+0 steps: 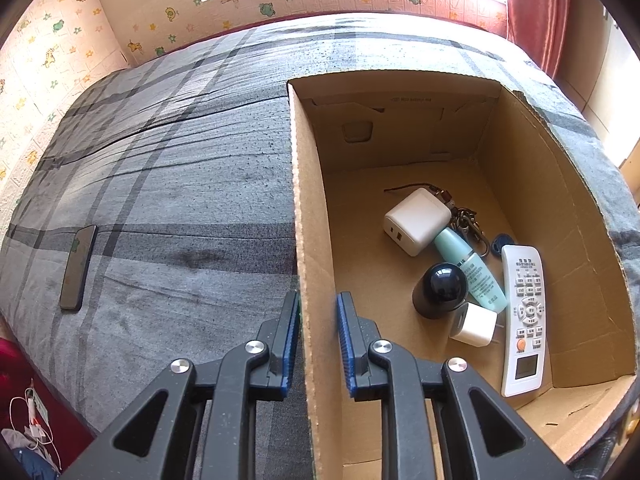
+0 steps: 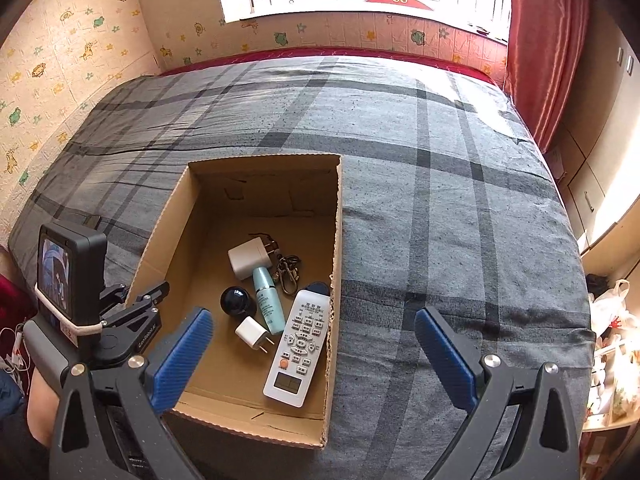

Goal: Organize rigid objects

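Note:
A cardboard box [image 1: 308,240] [image 2: 336,240] sits on the plaid bed. Inside lie a white remote [image 1: 524,316] [image 2: 300,344], a teal bottle [image 1: 472,268] [image 2: 267,304], a black round-topped jar [image 1: 440,290] [image 2: 237,301], a large white charger [image 1: 416,220] [image 2: 250,258], a small white plug [image 1: 476,324] [image 2: 251,332] and a key ring [image 1: 470,224] [image 2: 289,274]. My left gripper [image 1: 318,344] straddles the box's left wall, its pads close on either side of it; it also shows in the right wrist view [image 2: 132,300]. My right gripper [image 2: 316,356] is wide open and empty above the box's near right corner.
A dark phone [image 1: 78,268] lies on the bed far left of the box. The grey plaid bedspread [image 2: 440,200] stretches back to the papered wall. A red curtain [image 2: 548,40] hangs at right. Bags and shelves [image 2: 612,340] stand at the right bedside.

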Motion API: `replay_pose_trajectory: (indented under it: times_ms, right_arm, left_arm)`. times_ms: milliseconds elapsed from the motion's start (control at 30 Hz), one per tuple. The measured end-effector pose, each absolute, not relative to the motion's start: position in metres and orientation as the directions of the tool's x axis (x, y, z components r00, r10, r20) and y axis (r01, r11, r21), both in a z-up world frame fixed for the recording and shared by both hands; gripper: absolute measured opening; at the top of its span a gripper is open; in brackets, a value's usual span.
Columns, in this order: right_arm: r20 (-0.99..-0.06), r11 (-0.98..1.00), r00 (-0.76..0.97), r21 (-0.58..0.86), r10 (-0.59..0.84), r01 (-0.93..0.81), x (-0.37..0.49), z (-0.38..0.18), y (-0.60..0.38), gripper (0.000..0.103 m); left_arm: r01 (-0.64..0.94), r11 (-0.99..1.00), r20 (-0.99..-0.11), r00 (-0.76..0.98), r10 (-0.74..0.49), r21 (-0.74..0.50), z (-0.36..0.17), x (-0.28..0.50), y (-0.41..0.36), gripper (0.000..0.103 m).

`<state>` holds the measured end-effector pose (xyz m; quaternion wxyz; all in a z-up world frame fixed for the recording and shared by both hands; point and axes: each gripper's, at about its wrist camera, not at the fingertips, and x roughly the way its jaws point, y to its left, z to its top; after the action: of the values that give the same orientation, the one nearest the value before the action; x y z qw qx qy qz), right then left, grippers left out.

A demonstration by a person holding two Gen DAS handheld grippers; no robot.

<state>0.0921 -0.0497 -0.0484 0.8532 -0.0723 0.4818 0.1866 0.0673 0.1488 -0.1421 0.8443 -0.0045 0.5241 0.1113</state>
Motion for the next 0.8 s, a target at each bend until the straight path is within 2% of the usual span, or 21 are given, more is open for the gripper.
replay_pose_trajectory:
  times_ms: [67,167,300,400,500,600,800]
  right_arm:
    - [-0.847,0.92,0.469,0.057,0.251,-0.388,0.09,-0.047,-0.05,0.103]
    - [-0.845,0.922,0.473,0.055,0.247,-0.384,0.087,-0.046,-0.052,0.103]
    - [-0.842,0.924,0.48,0.057,0.248,-0.378,0.083,-0.044,-0.055,0.103]
    - [-0.837,0.925,0.486,0.059,0.251,-0.377,0.08,-0.042,-0.057,0.103]
    - [-0.833,0.924,0.493,0.055,0.251,-0.377,0.076,-0.039,-0.058,0.103]
    - [-0.828,0.924,0.502,0.05,0.25,-0.379,0.071,-0.035,-0.059,0.103]
    - [-0.817,0.922,0.521,0.034,0.248,-0.385,0.06,-0.024,-0.062,0.103]
  left_arm:
    - [-0.2,0.974,-0.881,0.436,0.186,0.107,-0.136,0.064,0.149,0.025]
    - [-0.202,0.973,-0.869,0.455,0.195,0.113,-0.125,0.059,0.147,0.037]
    - [-0.191,0.976,-0.853,0.487,0.185,0.102,-0.107,0.049,0.141,0.061]
    - [-0.171,0.981,-0.85,0.501,0.165,0.09,-0.096,0.042,0.134,0.089]
    - [-0.157,0.985,-0.85,0.508,0.142,0.071,-0.085,0.034,0.128,0.094]
    - [-0.154,0.986,-0.844,0.519,0.131,0.059,-0.074,0.027,0.123,0.103]
    - [-0.146,0.988,-0.818,0.562,0.123,0.048,-0.047,0.01,0.11,0.103]
